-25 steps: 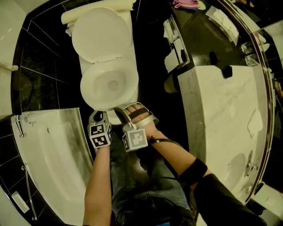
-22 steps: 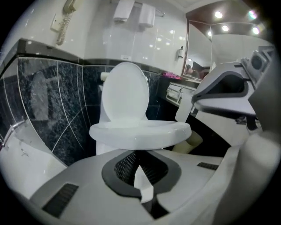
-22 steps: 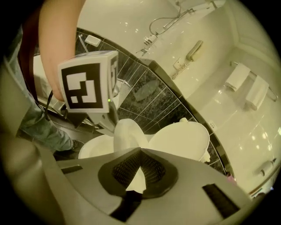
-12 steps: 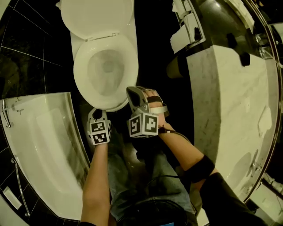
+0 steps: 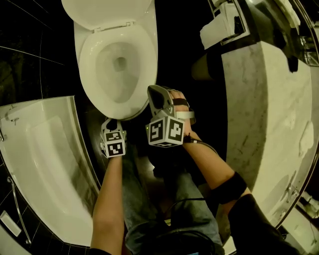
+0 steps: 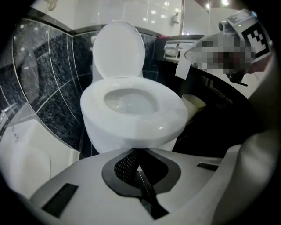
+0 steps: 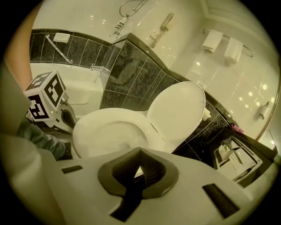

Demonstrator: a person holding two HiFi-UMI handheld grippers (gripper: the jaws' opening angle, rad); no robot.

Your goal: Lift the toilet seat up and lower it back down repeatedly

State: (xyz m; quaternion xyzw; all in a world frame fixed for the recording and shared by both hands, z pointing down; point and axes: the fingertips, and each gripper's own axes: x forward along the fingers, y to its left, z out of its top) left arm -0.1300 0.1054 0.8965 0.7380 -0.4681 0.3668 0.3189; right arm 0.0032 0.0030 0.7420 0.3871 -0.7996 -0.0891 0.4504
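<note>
The white toilet seat (image 5: pixel 117 64) lies down on the bowl, and its lid (image 5: pixel 102 11) stands raised against the cistern. My left gripper (image 5: pixel 110 124) hovers just off the bowl's front rim, jaws shut with nothing between them. My right gripper (image 5: pixel 154 94) is beside the bowl's front right edge, also shut and empty. In the left gripper view the seat (image 6: pixel 131 112) fills the middle beyond the closed left gripper (image 6: pixel 137 169). The right gripper view shows the seat (image 7: pixel 94 132) and lid (image 7: pixel 178 110) past the closed right gripper (image 7: pixel 139 171), neither touched.
A white bathtub (image 5: pixel 45 164) curves along the left. A marble vanity counter (image 5: pixel 269 104) stands at the right, with a paper holder (image 5: pixel 222 27) and a small bin (image 5: pixel 199 67) beside it. The person's jeans-clad legs (image 5: pixel 149 204) are below the grippers. The floor is dark tile.
Both grippers have sunk toward the toilet's front and the head has leaned in, so the bowl looks larger. The right gripper has rolled. Seat and lid have not moved.
</note>
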